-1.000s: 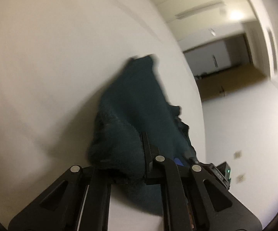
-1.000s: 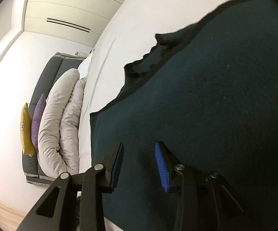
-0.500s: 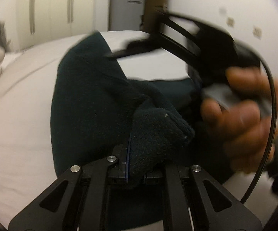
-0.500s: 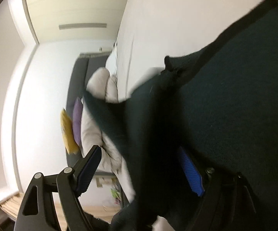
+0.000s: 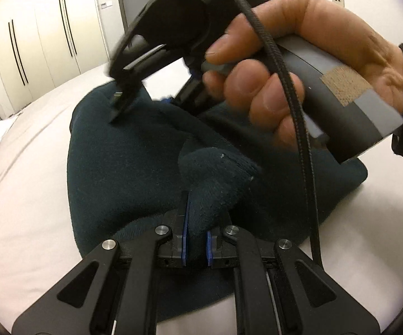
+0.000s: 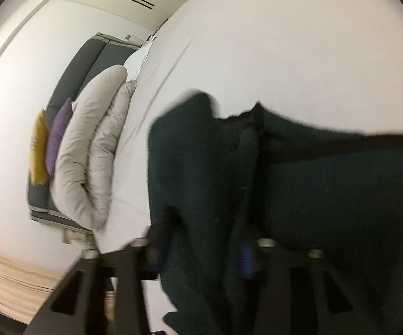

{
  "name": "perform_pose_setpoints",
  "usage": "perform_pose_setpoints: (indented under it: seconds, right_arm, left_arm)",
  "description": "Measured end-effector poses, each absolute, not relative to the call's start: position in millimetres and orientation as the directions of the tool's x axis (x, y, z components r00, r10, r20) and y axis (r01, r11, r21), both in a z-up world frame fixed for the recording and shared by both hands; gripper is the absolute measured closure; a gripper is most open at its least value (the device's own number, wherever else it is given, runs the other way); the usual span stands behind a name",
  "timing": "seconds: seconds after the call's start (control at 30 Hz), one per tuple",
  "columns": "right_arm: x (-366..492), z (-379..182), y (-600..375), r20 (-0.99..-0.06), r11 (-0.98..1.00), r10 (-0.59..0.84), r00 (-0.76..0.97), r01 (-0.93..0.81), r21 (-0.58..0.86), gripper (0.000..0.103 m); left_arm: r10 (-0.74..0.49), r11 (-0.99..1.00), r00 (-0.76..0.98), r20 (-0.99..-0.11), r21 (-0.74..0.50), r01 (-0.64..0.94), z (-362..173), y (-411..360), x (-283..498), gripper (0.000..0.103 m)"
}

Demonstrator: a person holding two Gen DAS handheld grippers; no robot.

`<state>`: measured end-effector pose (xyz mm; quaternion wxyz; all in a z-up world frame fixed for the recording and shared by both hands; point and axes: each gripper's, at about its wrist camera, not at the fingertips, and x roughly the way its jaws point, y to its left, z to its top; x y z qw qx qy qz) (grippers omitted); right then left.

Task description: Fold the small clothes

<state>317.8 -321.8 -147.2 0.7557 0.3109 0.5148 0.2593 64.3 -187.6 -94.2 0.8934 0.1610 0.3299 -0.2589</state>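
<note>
Dark teal knit garment [image 5: 123, 173], fuzzy in texture, lying bunched on white bed sheet [image 5: 22, 195]. One thick fold raised from the heap and pinched upright near the lower centre. Black ribbed edging visible along upper border in right wrist view, blurred

Your left gripper [image 5: 195, 234] has swung its pinched sweater [image 5: 123, 167] fold across toward your right gripper [image 6: 201, 251], whose jaws just opened, then closed on fabric.

left gripper [image 5: 195, 240] pinching dark garment [image 5: 123, 173], white bed [image 5: 25, 167]
</note>
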Motion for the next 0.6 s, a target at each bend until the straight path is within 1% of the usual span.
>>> perform_pose_setpoints:
  seconds: [0.2,0.43,0.6]
  right_arm:
    - [309.0,-137.9,-351.6,-0.655,0.745,0.626,0.424,-0.077,0.662,0.086]
    - [283.1,-124.5,-425.7,-0.622,0.749,0.590,0.515,-0.061,0.660,0.087]
    - [265.9,-134.2,-485.7,-0.602,0.736,0.543,0.585,0.012,0.677,0.087]
  left_arm:
    - [-0.401,0.786,0.632,-0.664,0.105,0.609,-86.4,-200.9,67.0,0.095]
    - [-0.473,0.727,0.597,-0.648,0.096,0.680,-76.8,-236.3,66.0,0.095]
    - [-0.526,0.673,0.557,-0.643,0.086,0.735,-80.6,-265.2,65.3,0.095]
